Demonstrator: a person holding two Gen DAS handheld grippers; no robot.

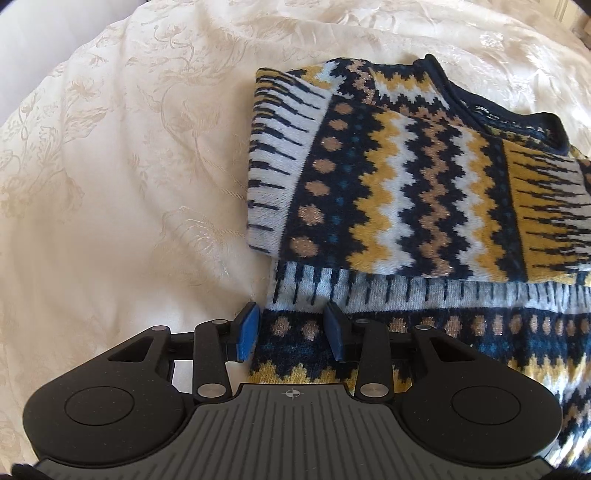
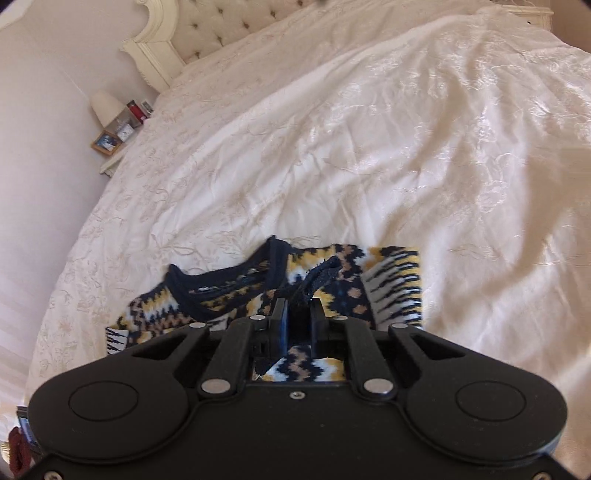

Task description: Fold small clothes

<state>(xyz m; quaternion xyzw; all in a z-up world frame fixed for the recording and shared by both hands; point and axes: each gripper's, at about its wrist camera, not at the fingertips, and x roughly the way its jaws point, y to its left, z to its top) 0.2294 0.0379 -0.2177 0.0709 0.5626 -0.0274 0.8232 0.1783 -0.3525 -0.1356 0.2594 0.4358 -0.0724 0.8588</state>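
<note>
A small knit sweater [image 1: 406, 177] in navy, yellow, white and tan lies flat on the bed, one sleeve folded across its body and the navy neckline [image 1: 461, 96] at the far end. My left gripper [image 1: 291, 328] is open, straddling the sweater's near left edge; the left fingertip is over the bedspread, the right over the knit. In the right wrist view the sweater [image 2: 391, 284] lies just ahead. My right gripper [image 2: 298, 314] is shut on a navy strip of its fabric [image 2: 321, 277], which stands up between the narrow jaws.
A cream floral bedspread [image 2: 369, 147] covers the wide bed, rumpled to the right. A tufted headboard [image 2: 221, 26] is at the far end. A nightstand with a lamp [image 2: 105, 107] and a picture frame [image 2: 107, 142] stands beyond the bed's left edge.
</note>
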